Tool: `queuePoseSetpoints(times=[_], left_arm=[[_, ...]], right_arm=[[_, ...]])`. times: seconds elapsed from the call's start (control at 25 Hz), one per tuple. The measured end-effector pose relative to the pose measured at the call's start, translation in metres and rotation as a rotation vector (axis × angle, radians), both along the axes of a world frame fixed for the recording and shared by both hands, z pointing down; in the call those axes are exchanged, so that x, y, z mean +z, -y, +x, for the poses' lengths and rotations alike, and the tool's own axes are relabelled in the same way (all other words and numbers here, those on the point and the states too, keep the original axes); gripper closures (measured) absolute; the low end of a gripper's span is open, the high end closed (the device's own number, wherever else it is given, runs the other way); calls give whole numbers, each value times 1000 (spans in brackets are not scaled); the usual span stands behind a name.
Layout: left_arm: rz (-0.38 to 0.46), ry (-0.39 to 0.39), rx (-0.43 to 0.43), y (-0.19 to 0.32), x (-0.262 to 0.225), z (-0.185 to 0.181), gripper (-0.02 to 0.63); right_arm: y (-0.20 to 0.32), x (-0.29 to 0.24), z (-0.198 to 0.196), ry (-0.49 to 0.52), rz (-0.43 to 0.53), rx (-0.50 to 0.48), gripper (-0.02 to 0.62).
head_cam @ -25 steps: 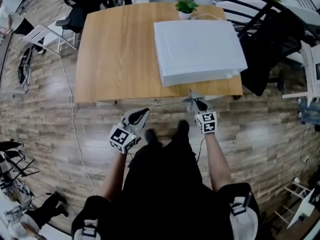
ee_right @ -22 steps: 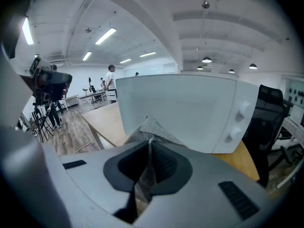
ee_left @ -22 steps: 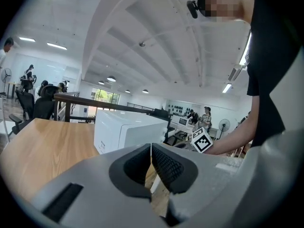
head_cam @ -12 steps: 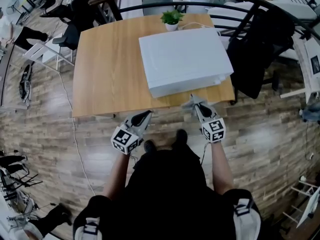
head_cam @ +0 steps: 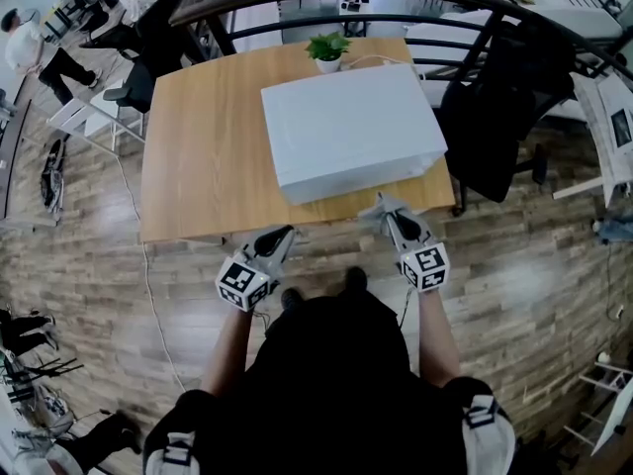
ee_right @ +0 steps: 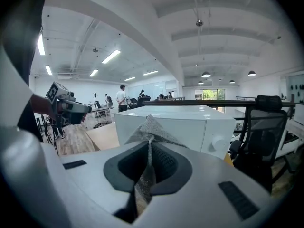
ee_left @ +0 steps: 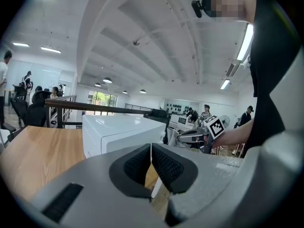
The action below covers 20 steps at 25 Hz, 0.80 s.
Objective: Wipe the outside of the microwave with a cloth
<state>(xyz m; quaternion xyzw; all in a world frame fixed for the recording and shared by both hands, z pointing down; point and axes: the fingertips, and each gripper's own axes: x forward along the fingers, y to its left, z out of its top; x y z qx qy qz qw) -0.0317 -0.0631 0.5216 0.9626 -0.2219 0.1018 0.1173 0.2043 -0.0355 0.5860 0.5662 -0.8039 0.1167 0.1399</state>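
legible text, your scene: none.
- microwave [head_cam: 351, 127], on the table's far right: plain white top and front, no brand or numbers you can read.
- marker cubes on your left gripper [head_cam: 286, 232] and right gripper [head_cam: 384, 209]: black-and-white square patterns only, no letters or digits.
- cloth [ee_right: 149, 129]: no readable tag.

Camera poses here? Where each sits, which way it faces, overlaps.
Head view: on the head, steeply down at table and microwave; forearms, left tongs, right tongs show.
Left gripper view: on left tongs, along shut jaws at the microwave's corner; right tongs beyond.
Right gripper view: on right tongs, toward the microwave's front and knob, cloth clamped; left tongs at left.
Shared: all see the microwave.
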Motion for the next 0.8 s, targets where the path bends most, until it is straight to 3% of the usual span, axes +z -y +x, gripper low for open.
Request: queuePoseSetpoints(times=[0.52, 0.8], left_arm=[[13, 5, -33, -3, -1, 28, 597], [21, 26, -70, -8, -3, 36, 597]], right_arm=[[4, -1, 17, -11, 22, -53, 583], [4, 1, 29, -12, -38, -68, 583]])
